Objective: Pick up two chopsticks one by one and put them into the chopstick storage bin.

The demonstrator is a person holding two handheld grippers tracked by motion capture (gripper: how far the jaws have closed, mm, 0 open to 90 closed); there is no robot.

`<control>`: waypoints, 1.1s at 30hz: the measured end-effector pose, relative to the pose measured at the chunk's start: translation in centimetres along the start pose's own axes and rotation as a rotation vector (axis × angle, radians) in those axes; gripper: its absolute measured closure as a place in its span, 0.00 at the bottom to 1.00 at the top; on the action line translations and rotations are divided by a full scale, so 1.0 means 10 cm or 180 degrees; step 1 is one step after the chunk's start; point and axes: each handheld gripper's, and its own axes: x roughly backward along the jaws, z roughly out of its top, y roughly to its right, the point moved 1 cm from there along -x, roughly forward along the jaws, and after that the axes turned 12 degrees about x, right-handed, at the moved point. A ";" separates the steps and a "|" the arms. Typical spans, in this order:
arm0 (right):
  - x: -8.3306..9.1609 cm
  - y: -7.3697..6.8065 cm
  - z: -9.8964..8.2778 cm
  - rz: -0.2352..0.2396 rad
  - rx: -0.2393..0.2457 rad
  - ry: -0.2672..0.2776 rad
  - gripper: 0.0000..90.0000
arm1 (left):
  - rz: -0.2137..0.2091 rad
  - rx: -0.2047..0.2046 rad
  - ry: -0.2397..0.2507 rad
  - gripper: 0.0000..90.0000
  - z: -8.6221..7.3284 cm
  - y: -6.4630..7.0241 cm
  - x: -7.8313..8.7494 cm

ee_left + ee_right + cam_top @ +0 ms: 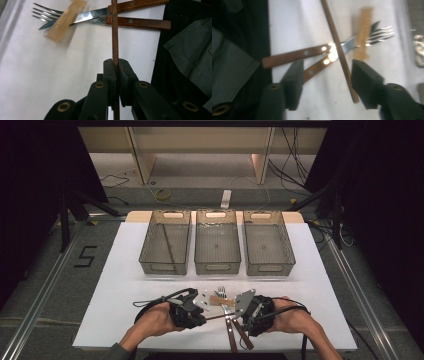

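A thin brown chopstick (115, 37) runs up from between the pads of my left gripper (115, 65), which is shut on it. The same chopstick (339, 50) slants between the jaws of my right gripper (328, 67); they stand apart and do not touch it. Beyond lie a fork (42, 13) and a knife with wooden handles (140, 23), crossed, with a beige plastic piece (63, 21) over the fork's neck. In the high view, the left gripper (204, 316) and right gripper (240, 316) face each other near the table's front edge.
Three clear bins stand in a row at the back of the white board (125, 285): left (165, 267), middle (217, 268), right (270, 268). A dark stick (169, 247) lies in the left bin. The wooden handles (237, 337) reach towards the front edge.
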 end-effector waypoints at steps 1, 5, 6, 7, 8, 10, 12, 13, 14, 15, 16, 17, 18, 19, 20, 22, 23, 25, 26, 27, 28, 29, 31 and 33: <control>0.02 0.02 -0.01 -0.0065 -0.0063 0.0049 0.47 | 0.0026 0.0015 0.0017 0.95 0.00 -0.01 0.02; 0.11 0.10 -0.05 -0.0300 -0.0330 0.0239 0.41 | 0.0130 0.0125 0.0050 0.95 -0.02 -0.07 0.07; 0.12 0.12 -0.07 -0.0366 -0.0411 0.0296 0.40 | 0.0157 0.0172 0.0058 0.95 -0.02 -0.09 0.07; 0.14 0.14 -0.09 -0.0436 -0.0487 0.0373 0.39 | 0.0188 0.0193 0.0063 0.95 -0.03 -0.11 0.07; 0.15 0.16 -0.11 -0.0492 -0.0573 0.0404 0.37 | 0.0214 0.0229 0.0077 0.95 -0.04 -0.13 0.09; 0.18 0.20 -0.15 -0.0610 -0.0740 0.0499 0.36 | 0.0256 0.0313 0.0118 0.95 -0.04 -0.16 0.11; 0.20 0.24 -0.20 -0.0760 -0.0904 0.0627 0.35 | 0.0309 0.0400 0.0179 0.95 -0.05 -0.21 0.15; 0.21 0.25 -0.23 -0.0861 -0.0968 0.0691 0.35 | 0.0329 0.0461 0.0205 0.95 -0.05 -0.23 0.17; 0.21 0.27 -0.26 -0.0888 -0.1034 0.0734 0.35 | 0.0338 0.0520 0.0242 0.95 -0.06 -0.26 0.18; 0.21 0.28 -0.28 -0.0894 -0.1107 0.0745 0.35 | 0.0348 0.0575 0.0269 0.95 -0.07 -0.28 0.21; 0.21 0.28 -0.29 -0.0910 -0.1171 0.0774 0.35 | 0.0367 0.0626 0.0292 0.95 -0.08 -0.31 0.23; 0.20 0.28 -0.30 -0.0910 -0.1217 0.0803 0.34 | 0.0392 0.0663 0.0323 0.95 -0.09 -0.34 0.25; 0.19 0.29 -0.32 -0.0873 -0.1244 0.0819 0.33 | 0.0404 0.0717 0.0359 0.95 -0.10 -0.36 0.27; 0.18 0.28 -0.32 -0.0866 -0.1282 0.0822 0.33 | 0.0411 0.0772 0.0413 0.95 -0.11 -0.39 0.30; 0.17 0.27 -0.33 -0.0874 -0.1294 0.0819 0.32 | 0.0413 0.0812 0.0458 0.95 -0.13 -0.42 0.33; 0.15 0.26 -0.35 -0.0877 -0.1346 0.0848 0.32 | 0.0425 0.0913 0.0556 0.95 -0.15 -0.48 0.37; 0.14 0.26 -0.35 -0.0907 -0.1377 0.0872 0.33 | 0.0436 0.0963 0.0608 0.95 -0.17 -0.50 0.40; 0.13 0.27 -0.36 -0.0870 -0.1439 0.0956 0.32 | 0.0466 0.1057 0.0720 0.95 -0.19 -0.54 0.44; 0.12 0.27 -0.37 -0.0885 -0.1465 0.0986 0.32 | 0.0490 0.1090 0.0762 0.95 -0.19 -0.56 0.47; 0.11 0.27 -0.37 -0.0909 -0.1492 0.1019 0.31 | 0.0514 0.1125 0.0810 0.95 -0.20 -0.58 0.49; 0.11 0.27 -0.37 -0.0919 -0.1523 0.1048 0.31 | 0.0533 0.1170 0.0851 0.95 -0.21 -0.60 0.51; 0.11 0.27 -0.38 -0.0925 -0.1555 0.1087 0.31 | 0.0545 0.1199 0.0879 0.95 -0.21 -0.61 0.52; 0.11 0.27 -0.38 -0.0939 -0.1594 0.1132 0.30 | 0.0571 0.1248 0.0914 0.95 -0.22 -0.64 0.55; 0.11 0.27 -0.38 -0.0971 -0.1608 0.1170 0.30 | 0.0586 0.1298 0.0959 0.95 -0.23 -0.67 0.59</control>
